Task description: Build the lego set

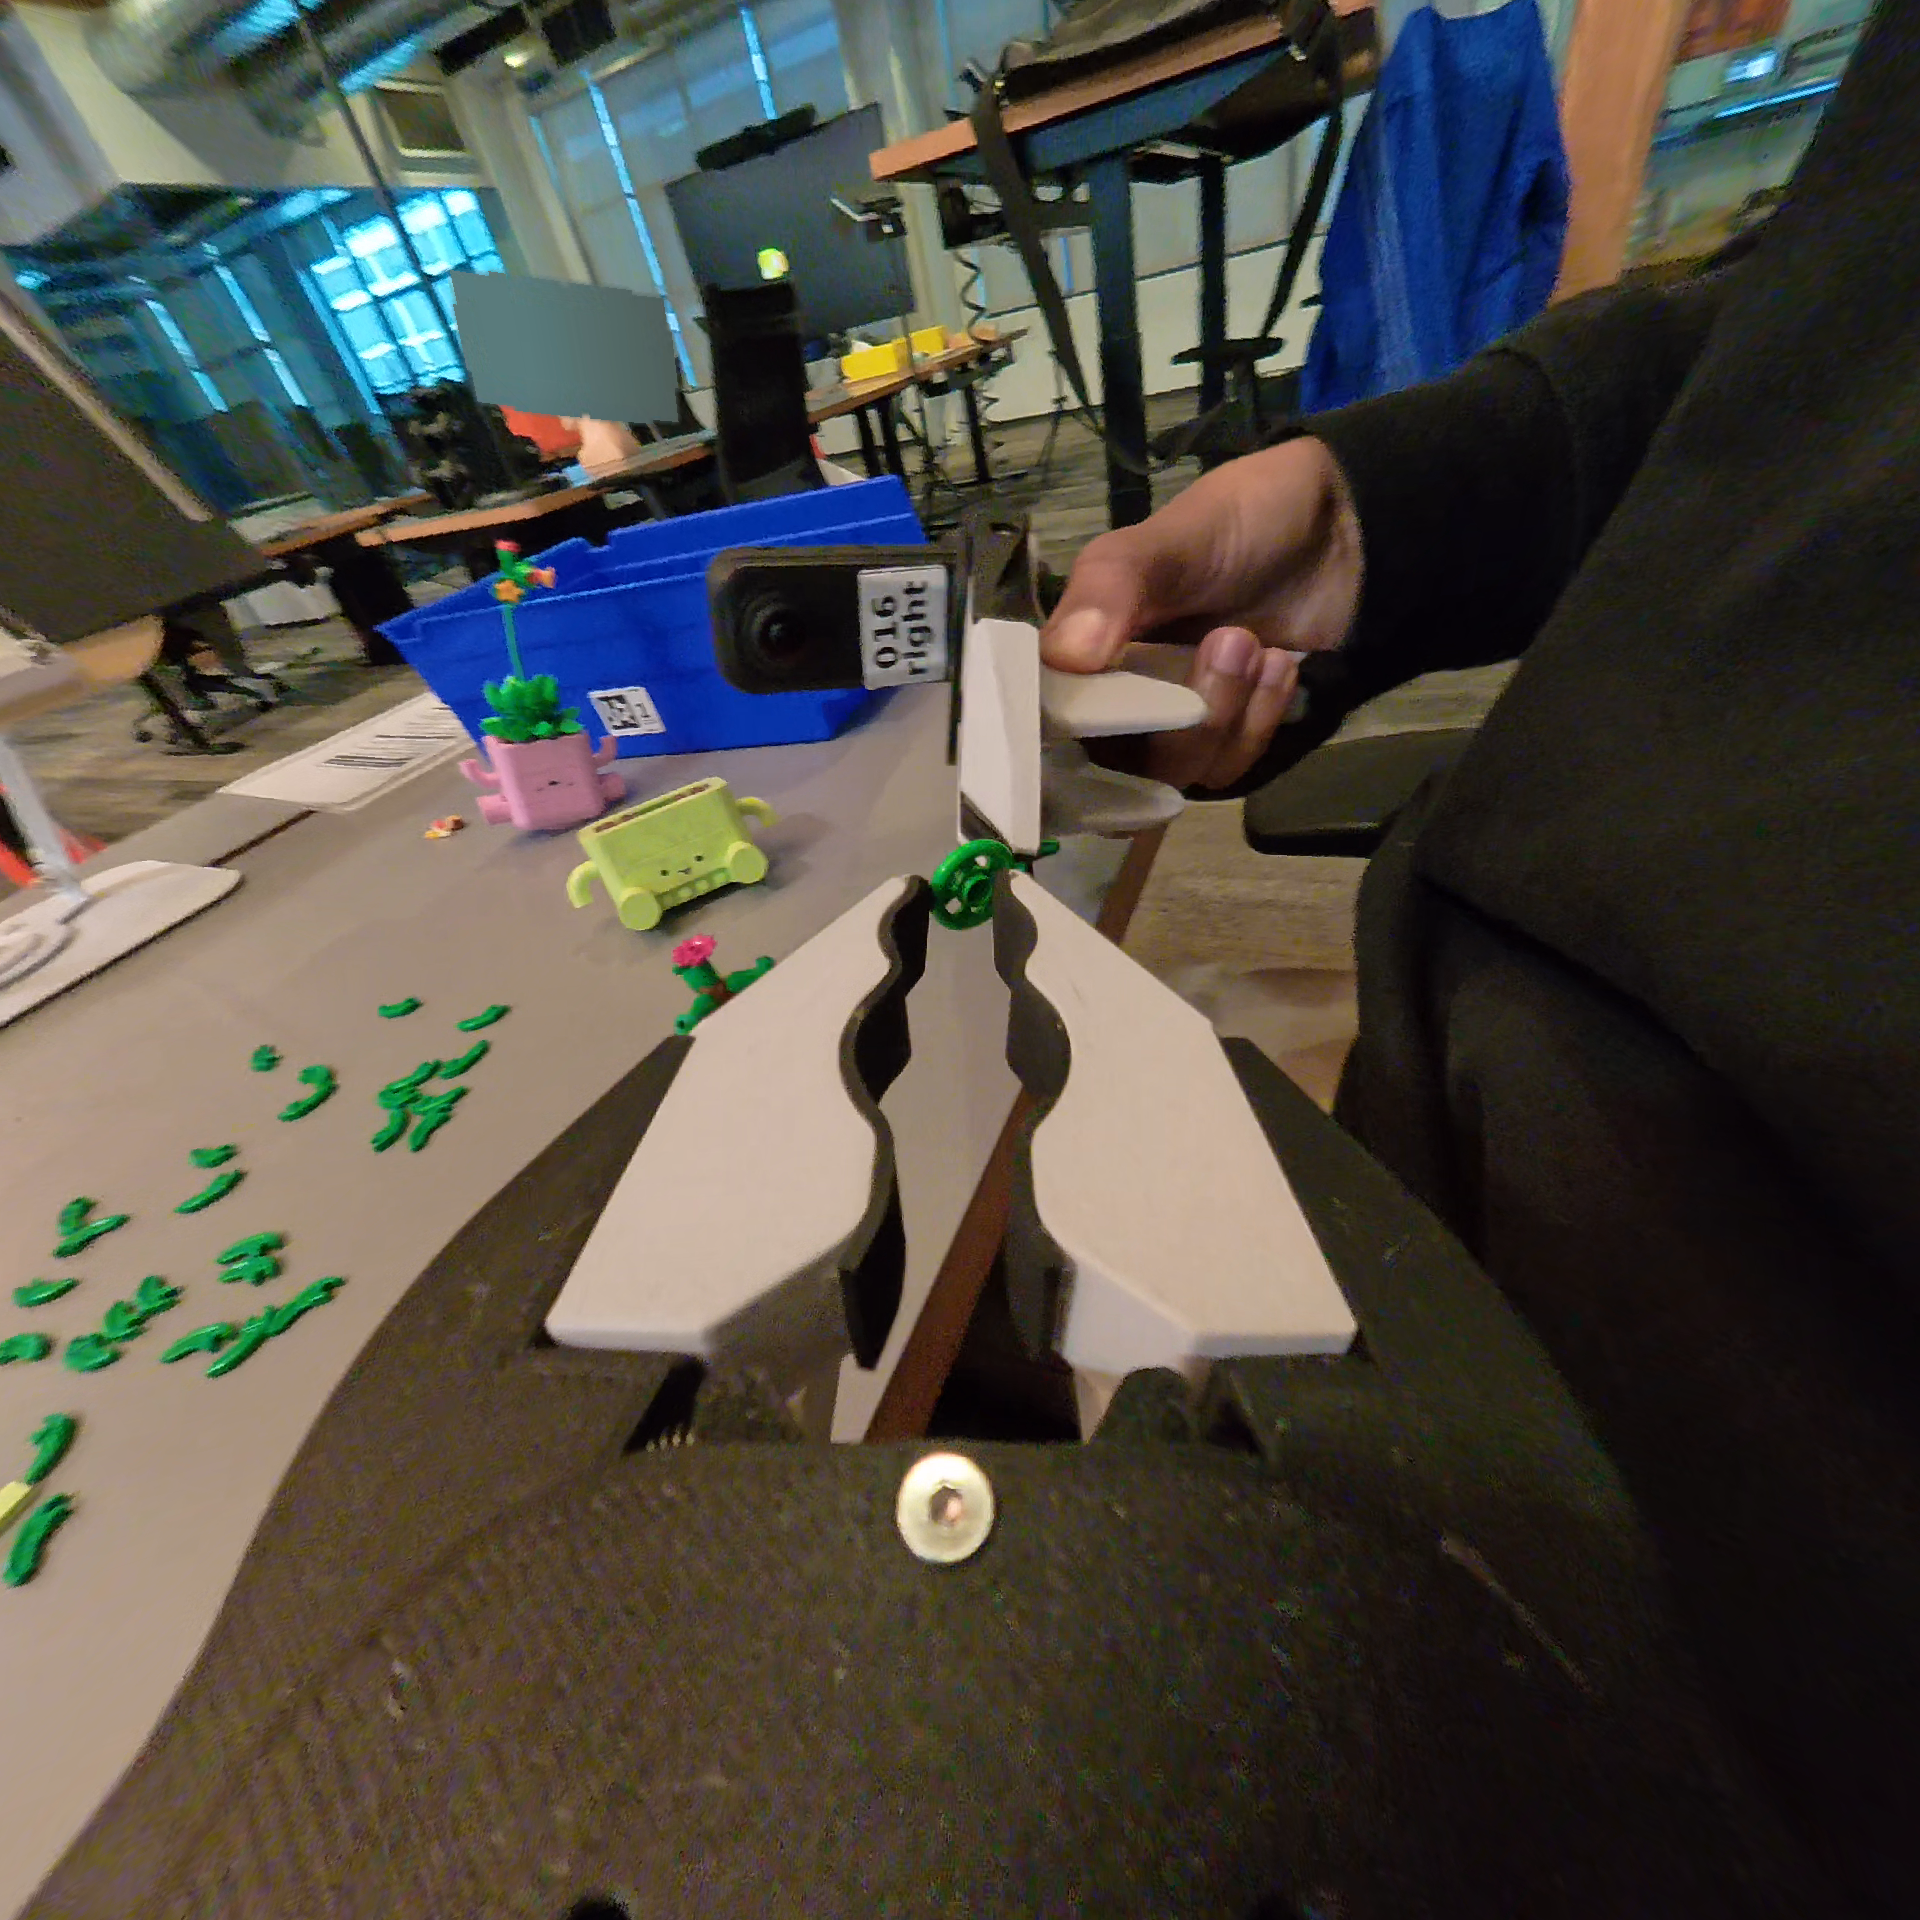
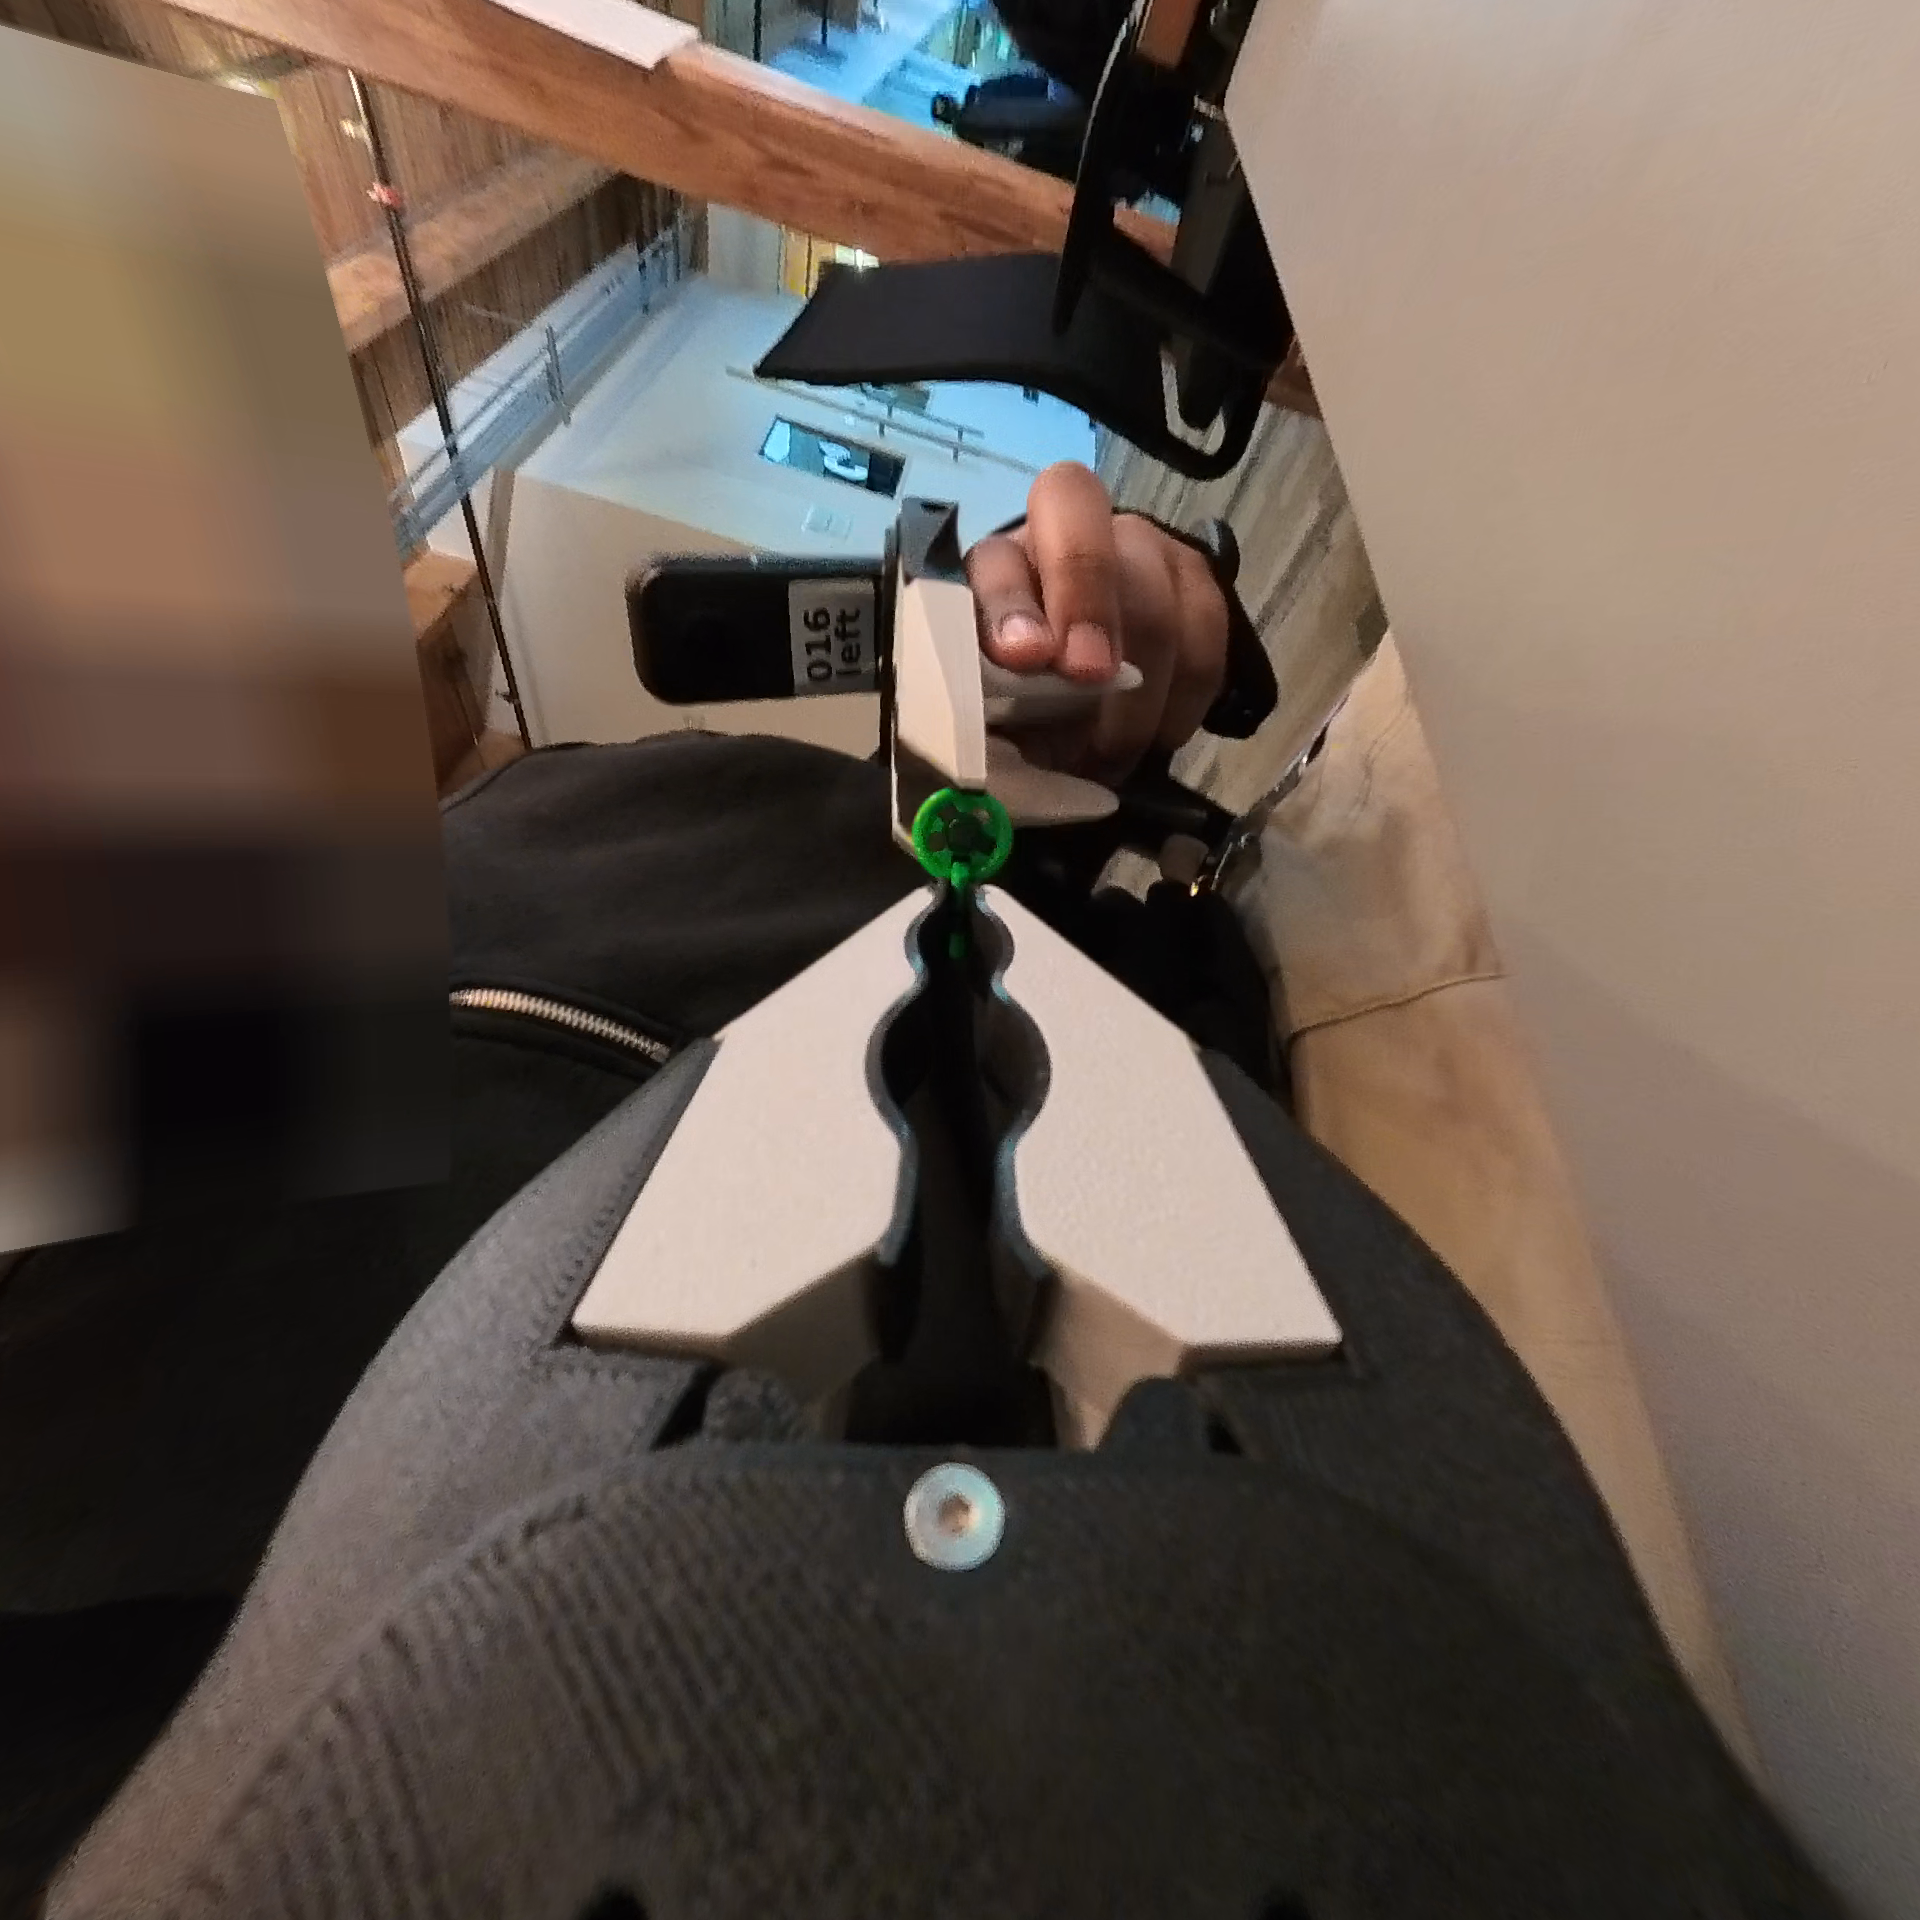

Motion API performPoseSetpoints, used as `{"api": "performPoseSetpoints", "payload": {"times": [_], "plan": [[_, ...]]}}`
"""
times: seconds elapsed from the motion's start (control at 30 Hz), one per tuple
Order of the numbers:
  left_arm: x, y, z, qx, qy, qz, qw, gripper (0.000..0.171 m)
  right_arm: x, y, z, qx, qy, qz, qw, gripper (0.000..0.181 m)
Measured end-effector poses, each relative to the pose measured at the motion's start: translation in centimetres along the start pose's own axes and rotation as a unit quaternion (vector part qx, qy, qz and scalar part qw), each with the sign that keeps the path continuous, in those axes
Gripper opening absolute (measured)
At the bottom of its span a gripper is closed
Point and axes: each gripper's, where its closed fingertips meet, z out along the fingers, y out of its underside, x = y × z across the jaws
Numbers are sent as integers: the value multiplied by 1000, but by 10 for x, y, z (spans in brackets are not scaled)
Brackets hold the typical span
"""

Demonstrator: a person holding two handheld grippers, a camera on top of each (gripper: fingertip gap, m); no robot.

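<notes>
Two grippers meet tip to tip here, above the near edge of the tabletop [image 1: 312, 935], and everything turns on the small green wheel-shaped piece [image 1: 968, 881] caught between them. Your left gripper [image 1: 961, 894] has its jaws nearly together, pinching that ring at its very tips. Your right gripper [image 2: 954, 914] is closed narrow on a thin green stem [image 2: 954, 935] whose top end touches the ring's lower rim. In the right wrist view the stem's long axis runs straight along the gripper's fingers toward the ring [image 2: 961, 828], so the coming move looks like a push along that line. The two tools stand roughly at right angles, so keep the stem square to the ring; a slight tilt could pop either piece loose. The loose green leaf pieces [image 1: 249, 1268] and the lime pot [image 1: 675, 857] lie well apart, off to your left.
</notes>
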Motion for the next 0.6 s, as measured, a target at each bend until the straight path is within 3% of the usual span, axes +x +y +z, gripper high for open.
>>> {"api": "performPoseSetpoints", "payload": {"times": [0.33, 0.6], "plan": [[-27, -10, -2, 19, -130, 24, 991, 9, -7, -29, -1, 126, -18, -21, 992, 0], [-35, -15, -8, 28, -180, 72, 981, 9, -12, -39, 3, 187, -47, -19, 981, 0]]}}
